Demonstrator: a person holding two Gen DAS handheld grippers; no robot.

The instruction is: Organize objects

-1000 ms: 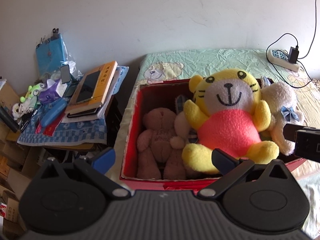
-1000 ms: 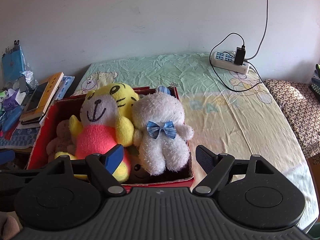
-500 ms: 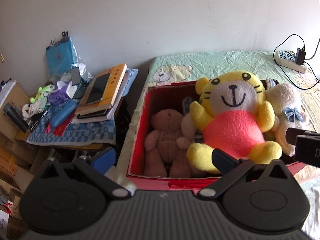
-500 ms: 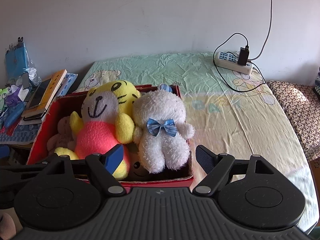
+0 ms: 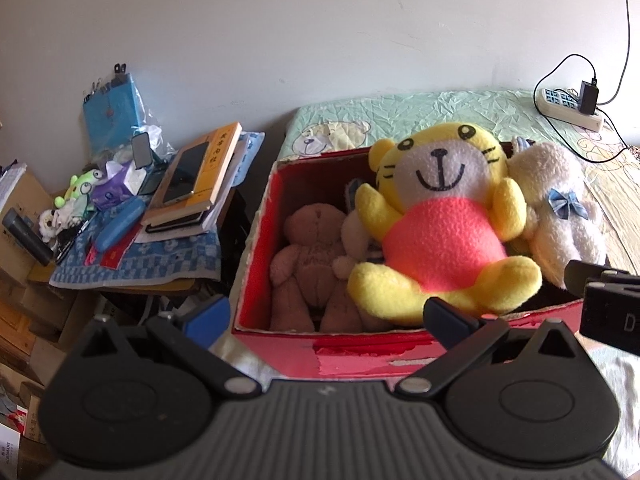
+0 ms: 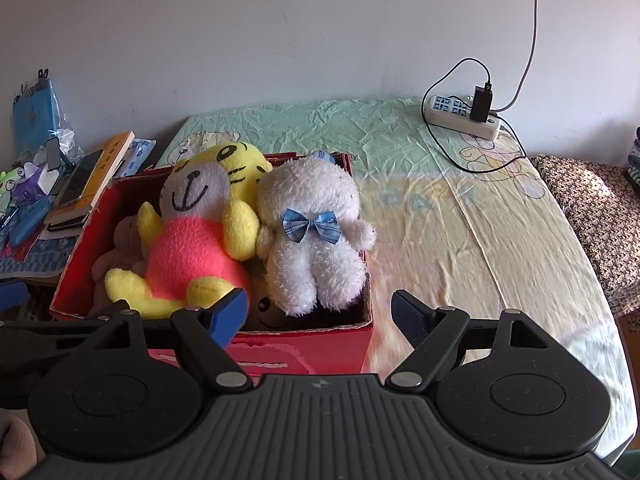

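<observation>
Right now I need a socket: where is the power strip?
In the right wrist view the power strip lies on the bed far right, by the wall.

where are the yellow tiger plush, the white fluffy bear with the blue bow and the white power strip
yellow tiger plush with pink belly [image 5: 442,240], left wrist view, on its pink belly
white fluffy bear with blue bow [image 6: 312,256], right wrist view, on its chest under the bow
white power strip [image 6: 460,116], right wrist view, on its top face

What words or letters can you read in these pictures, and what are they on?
"BA": pale letters on the bed sheet, only partly readable.
"D": white letter on the right gripper's black body, cut off at the left wrist view's edge.
Orange book: dark characters on the cover, too blurred to read.
Brown teddy bear: stitching on its tummy, too faint to read.
White paper at the lower left: print too small to read.
</observation>
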